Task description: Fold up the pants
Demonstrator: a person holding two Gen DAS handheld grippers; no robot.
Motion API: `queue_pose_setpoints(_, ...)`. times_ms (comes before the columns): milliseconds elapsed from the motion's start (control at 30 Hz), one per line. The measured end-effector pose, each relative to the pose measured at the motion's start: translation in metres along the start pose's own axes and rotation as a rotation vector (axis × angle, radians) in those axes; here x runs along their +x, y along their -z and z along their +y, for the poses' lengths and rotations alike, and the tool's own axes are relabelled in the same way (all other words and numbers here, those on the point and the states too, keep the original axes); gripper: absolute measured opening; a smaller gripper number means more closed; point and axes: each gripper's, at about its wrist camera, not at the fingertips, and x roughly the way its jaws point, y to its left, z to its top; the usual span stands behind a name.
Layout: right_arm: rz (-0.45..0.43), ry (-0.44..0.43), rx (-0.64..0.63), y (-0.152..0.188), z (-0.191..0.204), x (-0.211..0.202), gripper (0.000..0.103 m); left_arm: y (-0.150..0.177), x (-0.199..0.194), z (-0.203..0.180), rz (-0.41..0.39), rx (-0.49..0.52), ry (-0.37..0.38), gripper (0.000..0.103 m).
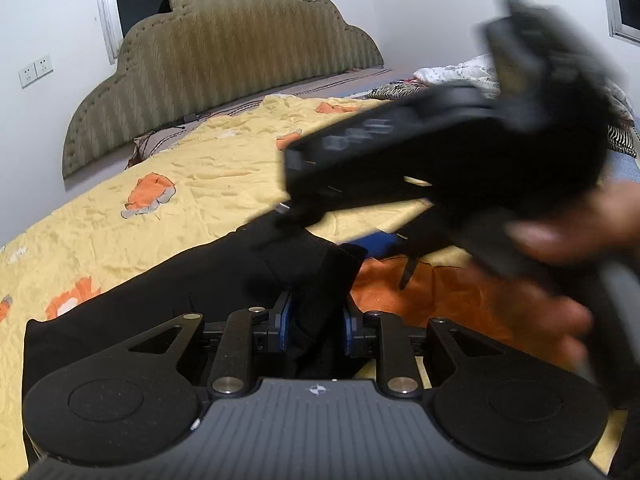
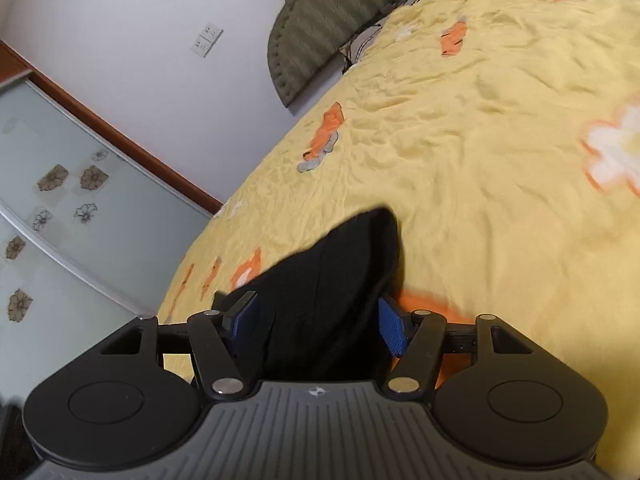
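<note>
Black pants point(image 1: 160, 300) lie on the yellow bedspread point(image 1: 220, 184), with one end bunched up in front of me. My left gripper point(image 1: 316, 322) is shut on that bunch, and the cloth fills the narrow gap between its blue pads point(image 1: 284, 316). A hand point(image 1: 568, 236) holds my right gripper point(image 1: 340, 250), blurred, just beyond it over the same fold. In the right wrist view the right gripper point(image 2: 320, 322) stands open. A hump of the pants point(image 2: 340, 272) lies between its wide-set blue pads point(image 2: 394, 330), which do not press on it.
An olive padded headboard point(image 1: 224, 68) closes the far end of the bed. Crumpled bedding and patterned cloth point(image 1: 460, 76) lie at the far right. A wardrobe with frosted, flower-printed sliding doors point(image 2: 72, 200) stands beside the bed. Wall sockets point(image 1: 36, 70) are on the white wall.
</note>
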Motion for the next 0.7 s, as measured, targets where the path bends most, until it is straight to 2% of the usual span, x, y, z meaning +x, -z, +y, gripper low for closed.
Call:
queue_pose_setpoints(67,0.004,0.006,-0.021,-0.014,-0.001,0.013,0.063,0.000,-0.001,-0.002,0.003,0.007,-0.001,0.025)
queue_pose_setpoints(100,0.016,0.001,-0.027,-0.020,-0.003,0.021,0.058,0.000,-0.001,-0.003,0.004,0.011,-0.005,0.025)
queue_pose_setpoints(133,0.029,0.009,-0.034,-0.024,-0.004,0.027,0.034,0.000,-0.001,-0.005,0.005,0.015,-0.007,0.025)
queue_pose_setpoints(167,0.041,0.029,-0.054,-0.026,-0.004,0.031,0.021,0.000,0.000,-0.005,0.006,0.019,-0.012,0.025)
queue_pose_setpoints(233,0.042,0.047,-0.105,-0.028,0.001,0.032,0.012,0.001,-0.001,-0.004,0.005,0.019,-0.012,0.026)
queue_pose_setpoints(267,0.027,0.045,-0.134,-0.028,0.006,0.028,0.011,0.001,-0.003,-0.004,0.004,0.017,-0.009,0.027)
queue_pose_setpoints(367,-0.050,0.017,-0.177,-0.029,0.018,0.013,0.010,0.001,-0.013,0.001,0.005,-0.010,0.000,0.048)
queue_pose_setpoints(400,-0.065,0.037,-0.170,-0.029,0.017,0.011,0.010,0.001,-0.018,0.006,0.007,-0.040,0.003,0.055)
queue_pose_setpoints(433,-0.065,0.082,-0.177,-0.031,0.015,0.013,0.010,0.001,-0.024,0.013,0.004,-0.073,0.003,0.059)
queue_pose_setpoints(500,-0.020,0.230,-0.214,-0.028,0.012,0.020,0.012,0.002,-0.036,0.029,0.011,-0.125,-0.021,0.067)
queue_pose_setpoints(533,-0.029,0.323,-0.237,-0.023,0.014,0.019,0.012,0.003,-0.043,0.038,0.011,-0.147,-0.043,0.067)
queue_pose_setpoints(567,-0.070,0.374,-0.271,-0.017,0.018,0.010,0.012,0.005,-0.052,0.049,0.002,-0.171,-0.075,0.067)
queue_pose_setpoints(633,-0.163,0.368,-0.341,-0.002,0.034,-0.012,0.012,0.010,-0.071,0.076,-0.011,-0.227,-0.164,0.069)
queue_pose_setpoints(700,-0.180,0.324,-0.408,0.017,0.057,-0.025,0.012,0.018,-0.087,0.105,-0.003,-0.297,-0.270,0.073)
